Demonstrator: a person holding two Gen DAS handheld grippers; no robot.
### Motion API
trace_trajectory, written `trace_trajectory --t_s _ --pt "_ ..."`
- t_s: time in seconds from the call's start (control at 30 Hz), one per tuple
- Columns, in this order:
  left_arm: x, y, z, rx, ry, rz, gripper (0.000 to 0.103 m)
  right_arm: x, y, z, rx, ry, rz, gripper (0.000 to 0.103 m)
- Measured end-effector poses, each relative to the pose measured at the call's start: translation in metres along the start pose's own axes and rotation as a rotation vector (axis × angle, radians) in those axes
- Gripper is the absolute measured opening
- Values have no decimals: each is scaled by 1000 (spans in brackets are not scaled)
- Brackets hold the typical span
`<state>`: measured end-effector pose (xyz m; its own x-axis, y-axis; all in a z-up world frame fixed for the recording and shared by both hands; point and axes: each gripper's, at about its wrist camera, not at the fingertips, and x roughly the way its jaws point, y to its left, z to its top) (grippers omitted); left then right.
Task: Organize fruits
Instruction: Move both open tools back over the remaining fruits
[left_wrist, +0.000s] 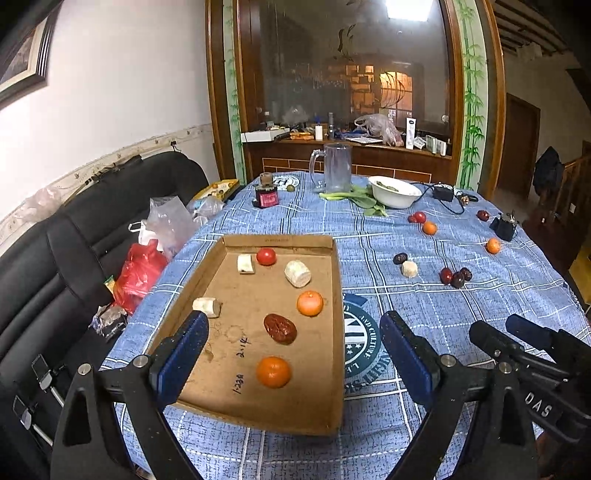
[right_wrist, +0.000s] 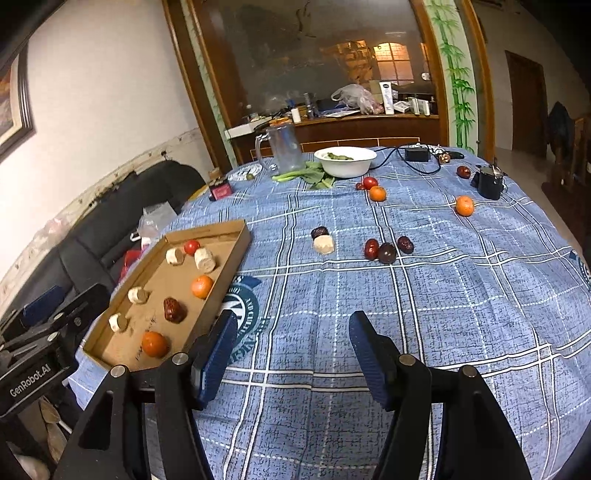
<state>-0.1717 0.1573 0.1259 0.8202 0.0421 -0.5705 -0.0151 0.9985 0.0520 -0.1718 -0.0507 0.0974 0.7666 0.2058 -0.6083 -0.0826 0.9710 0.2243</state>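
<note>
Bare tablecloth (right_wrist: 424, 314) ahead (dates (right_wrist: 387, 252) farther off).

Both grippers share one build. The left gripper (left_wrist: 293, 350) has matte black, scuffed triangular arms with cut-outs, silver round pivot screws and ribbed dark-blue pads. The right gripper (right_wrist: 293, 354) matches it; white "GenRobot.AI" lettering shows at 9 o'clock.
</note>
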Motion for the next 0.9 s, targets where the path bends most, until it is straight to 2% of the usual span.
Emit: trace_trajectory --t_s 0.5,0.73,0.9 --pt "15 -3 -13 24 55 5 93 16 18 -11 -55 46 -8 67" --pt "26 -1 -17 14 88 -17 93 25 14 -14 -36 76 -9 68" --pt "36 -1 -17 9 124 -64 93 30 -9 -10 7 84 -43 68"
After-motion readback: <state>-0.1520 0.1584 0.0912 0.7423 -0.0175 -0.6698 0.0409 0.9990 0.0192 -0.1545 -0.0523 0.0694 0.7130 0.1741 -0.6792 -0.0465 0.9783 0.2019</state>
